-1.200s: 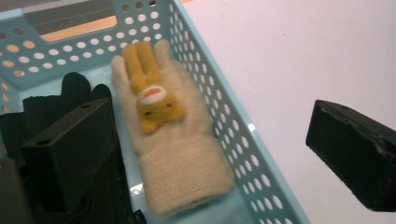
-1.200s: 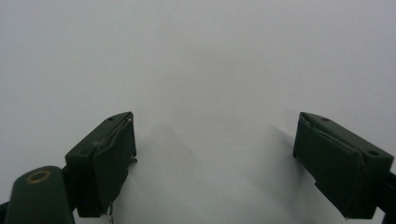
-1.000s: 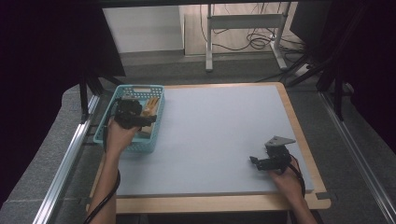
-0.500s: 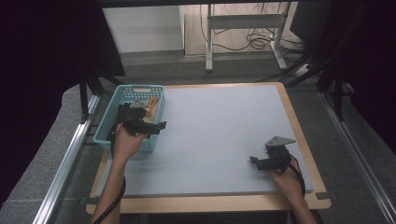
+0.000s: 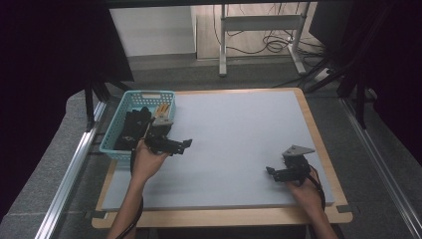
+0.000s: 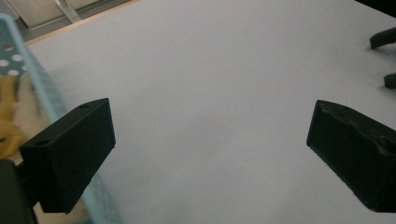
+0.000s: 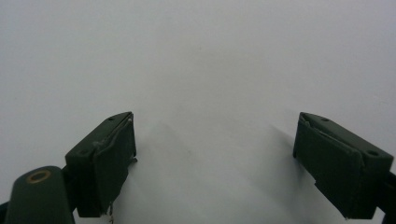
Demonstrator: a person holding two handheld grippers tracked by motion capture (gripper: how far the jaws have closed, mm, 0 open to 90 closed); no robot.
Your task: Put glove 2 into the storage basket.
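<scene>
My left gripper (image 5: 185,144) is open and empty, held just to the right of the light blue basket (image 5: 115,143) and pointing right over the grey mat (image 5: 234,134). In the left gripper view its jaws stand wide apart (image 6: 210,154) above bare mat, with the basket wall (image 6: 42,93) at the left edge. My right gripper (image 5: 271,173) rests near the mat's front right, open and empty. Its own view shows two spread jaws (image 7: 212,158) over plain mat. Inside the basket lie a black object (image 5: 134,124) and a yellowish one (image 5: 163,110).
The wooden table edge (image 5: 224,216) frames the mat. Metal rails (image 5: 69,174) run along the left and right sides. A white desk frame (image 5: 259,30) with cables stands on the floor beyond. The other gripper's jaw tips (image 6: 383,39) show far off in the left gripper view.
My left gripper has come out of the basket, empty, and moved right and toward the front over the mat. The right gripper has stayed where it was.
</scene>
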